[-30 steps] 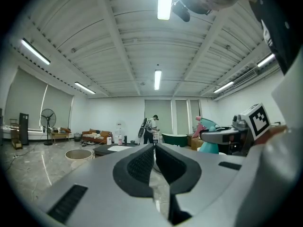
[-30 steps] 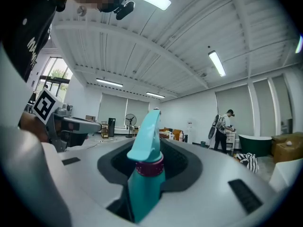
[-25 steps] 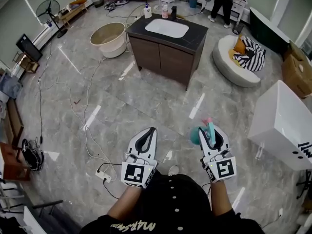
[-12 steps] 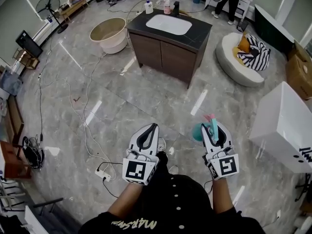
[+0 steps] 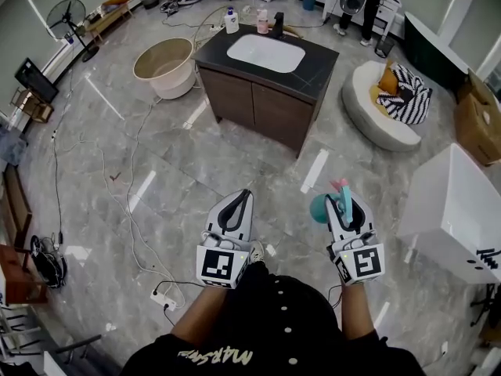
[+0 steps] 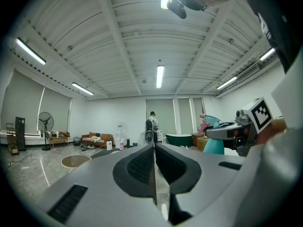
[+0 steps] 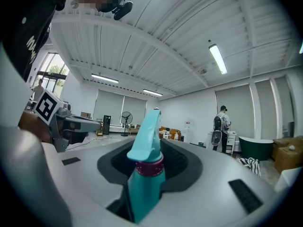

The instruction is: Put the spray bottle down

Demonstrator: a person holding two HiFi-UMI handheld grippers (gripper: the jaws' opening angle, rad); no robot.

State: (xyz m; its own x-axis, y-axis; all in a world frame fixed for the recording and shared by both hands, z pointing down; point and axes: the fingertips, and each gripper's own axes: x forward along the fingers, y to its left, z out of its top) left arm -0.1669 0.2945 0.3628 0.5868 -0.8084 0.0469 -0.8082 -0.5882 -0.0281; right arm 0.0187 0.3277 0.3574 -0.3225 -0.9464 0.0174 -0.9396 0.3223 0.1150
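The grey marble floor lies open between me and the dark sink cabinet at the far middle. White cables trail over the floor on the left and run to a power strip near my left side. A big white box edges the right side, and a round white seat sits far right, beyond it. A round beige tub stands left of the cabinet.

Each gripper's cube shows a black square marker. The pale print on the dark shirt is too foreshortened for me to read.

The left gripper has its jaws pressed together with nothing between them. The right gripper is clamped on the teal spray bottle below its magenta collar. The bottle stands upright, its trigger head rising above the jaws, held in the air over the floor.
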